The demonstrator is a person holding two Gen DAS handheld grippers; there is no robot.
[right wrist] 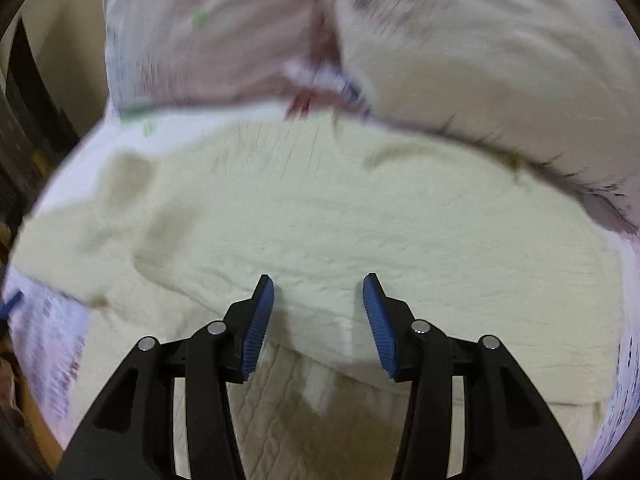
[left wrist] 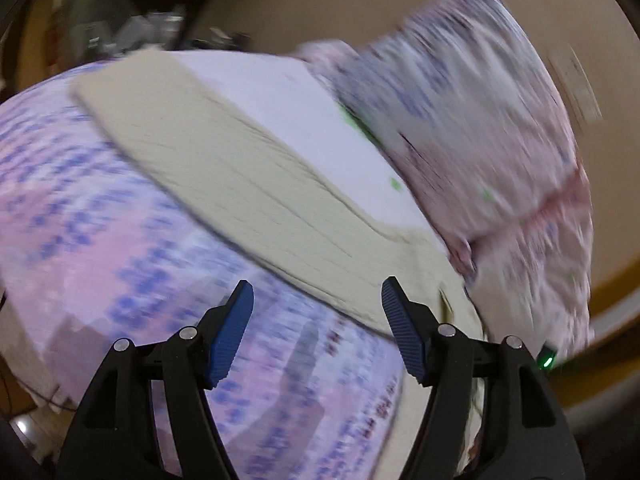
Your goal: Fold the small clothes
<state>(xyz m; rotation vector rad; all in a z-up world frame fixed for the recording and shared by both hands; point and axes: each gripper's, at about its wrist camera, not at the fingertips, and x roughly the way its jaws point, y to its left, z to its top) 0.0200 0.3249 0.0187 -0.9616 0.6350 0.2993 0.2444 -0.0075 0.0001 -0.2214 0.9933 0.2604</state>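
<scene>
Both views motion-blurred. Left gripper jaws apart, nothing between them; it hangs over the patterned bedsheet, just short of the near edge of the cream garment. Right gripper jaws apart too, above the middle of that garment; can't tell if the pads touch cloth. Garment lies spread on the bed, far edge against the pillows. Open sheet left of the garment in the left view. No containers seen.
</scene>
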